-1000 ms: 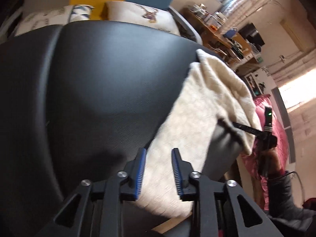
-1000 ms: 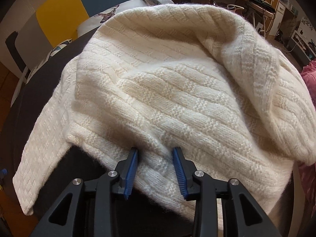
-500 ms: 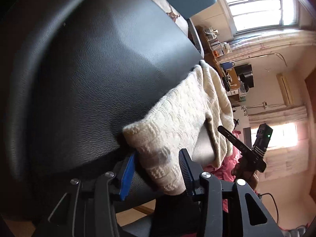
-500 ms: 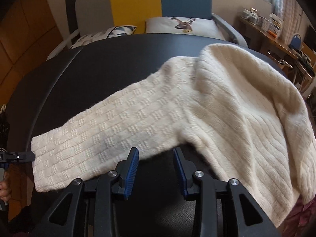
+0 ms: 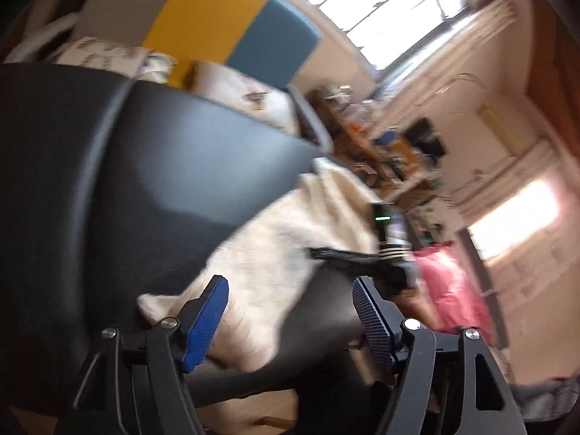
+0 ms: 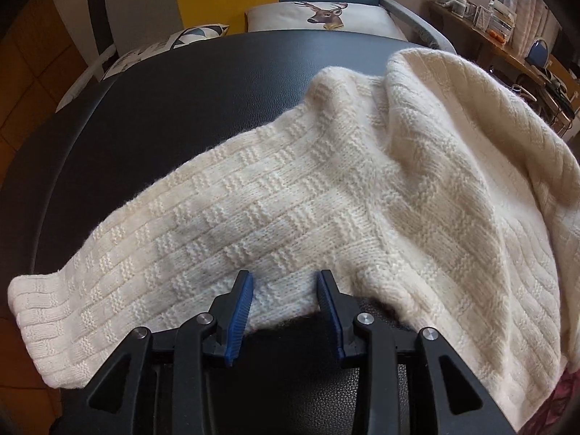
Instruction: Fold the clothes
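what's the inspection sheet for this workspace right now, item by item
surface: black padded table, mostly bare on its left part.
job's things: cream knit sweater lying spread out, one sleeve stretched toward the near left edge, unfolded.
clutter: nothing seen on the table besides the sweater.
grippers: left claw open wide above the sleeve end; right claw open, the sleeve's near edge between its fingers.
cables: nothing seen.
surroundings: deer-print cushion on a yellow and blue chair behind the table; crowded desk at right; pink cloth beyond the table.

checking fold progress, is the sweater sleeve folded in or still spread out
Spread out: the sleeve lies straight across the black table, away from the sweater body.
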{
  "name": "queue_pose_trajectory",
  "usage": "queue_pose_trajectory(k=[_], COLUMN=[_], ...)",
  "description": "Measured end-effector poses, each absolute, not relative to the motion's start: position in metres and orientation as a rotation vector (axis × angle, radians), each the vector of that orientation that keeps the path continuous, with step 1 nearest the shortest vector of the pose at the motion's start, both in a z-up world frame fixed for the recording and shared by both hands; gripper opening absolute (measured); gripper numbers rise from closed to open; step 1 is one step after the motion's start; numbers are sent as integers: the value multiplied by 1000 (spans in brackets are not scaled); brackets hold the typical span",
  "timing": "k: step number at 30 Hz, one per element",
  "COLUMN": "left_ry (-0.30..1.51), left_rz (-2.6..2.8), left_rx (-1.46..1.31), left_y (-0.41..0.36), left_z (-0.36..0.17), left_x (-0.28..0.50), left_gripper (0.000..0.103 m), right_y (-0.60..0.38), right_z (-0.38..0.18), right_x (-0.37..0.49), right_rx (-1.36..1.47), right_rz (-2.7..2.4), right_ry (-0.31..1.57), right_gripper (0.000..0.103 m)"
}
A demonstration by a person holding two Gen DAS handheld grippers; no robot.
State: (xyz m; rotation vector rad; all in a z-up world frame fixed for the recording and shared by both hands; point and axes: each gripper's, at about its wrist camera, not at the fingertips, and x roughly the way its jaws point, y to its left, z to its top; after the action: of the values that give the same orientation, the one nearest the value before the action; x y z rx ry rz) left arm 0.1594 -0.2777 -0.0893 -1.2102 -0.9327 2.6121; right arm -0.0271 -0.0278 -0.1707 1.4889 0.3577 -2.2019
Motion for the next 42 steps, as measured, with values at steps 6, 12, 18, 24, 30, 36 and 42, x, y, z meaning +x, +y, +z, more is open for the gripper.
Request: queue_pose_trajectory(k=[6,12,18,24,30,36,42], left_ry=[-907,-1286,-1225,-1293,-1361,-1447,-1465], left_rz=[2744,2523,2589,2805,2775,2684,2715], left_rx=[-1544,-1470,-1380,-1187,-1292,-1388,-1323], left_y=[-306,-317,-295,-332,-354,-351,-337], left_z=[-149,-178,-164,-98,-111,-138,-130], left_x=[178,186,160,174,169,155,151], left_gripper=[71,70,13,13,13,13,13], right_y=[-21,-19,-23,-25,77,164,158], right_z=[-169,-166,-162,-150,-103,-138,-150], right_x=[-25,-22,-23,-35,-22,-56,-43], right_rx=[1465,1468,1486,1483,1381,1618,1601], right_rz=[-2203,-2199,-2216,-2113,-2151,-2153,-2214], right_ry=[340,346,355,209,280,339,487], right_gripper=[36,38,38,40,39,39,23])
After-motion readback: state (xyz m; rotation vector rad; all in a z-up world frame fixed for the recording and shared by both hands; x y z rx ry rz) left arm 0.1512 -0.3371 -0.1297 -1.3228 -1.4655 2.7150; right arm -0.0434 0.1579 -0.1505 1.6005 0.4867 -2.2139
